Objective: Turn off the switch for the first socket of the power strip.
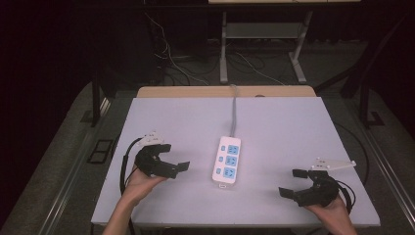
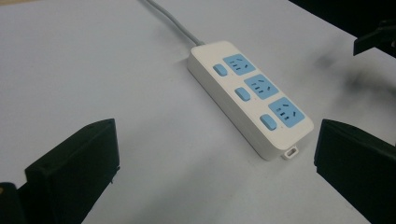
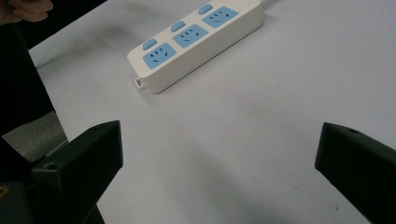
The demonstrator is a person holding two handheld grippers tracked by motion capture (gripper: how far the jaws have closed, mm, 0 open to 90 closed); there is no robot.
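The power strip (image 1: 227,158) lies flat near the middle of the table (image 1: 274,127), long axis running away from the person. It is white with 3 blue sockets, each paired with 1 small blue switch. Its grey cord (image 1: 234,110) leaves the far end and runs over the far edge of the table. All 3 sockets are unoccupied.

Left gripper (image 1: 177,168): held at the near left of the table, jaws spread wide, nothing between them, pointed toward the strip and apart from it. In the left gripper view the strip (image 2: 252,95) sits ahead between the 2 black jaws.

Right gripper (image 1: 292,182): held at the near right, jaws likewise wide apart and holding nothing, well apart from the strip. In the right gripper view the strip (image 3: 196,42) lies ahead to the upper left.

Surface: pale grey tabletop, with a wooden strip (image 1: 195,91) along the far edge. Room: dark, grey floor, cables (image 1: 171,58) and a second table's metal legs (image 1: 223,49) beyond.
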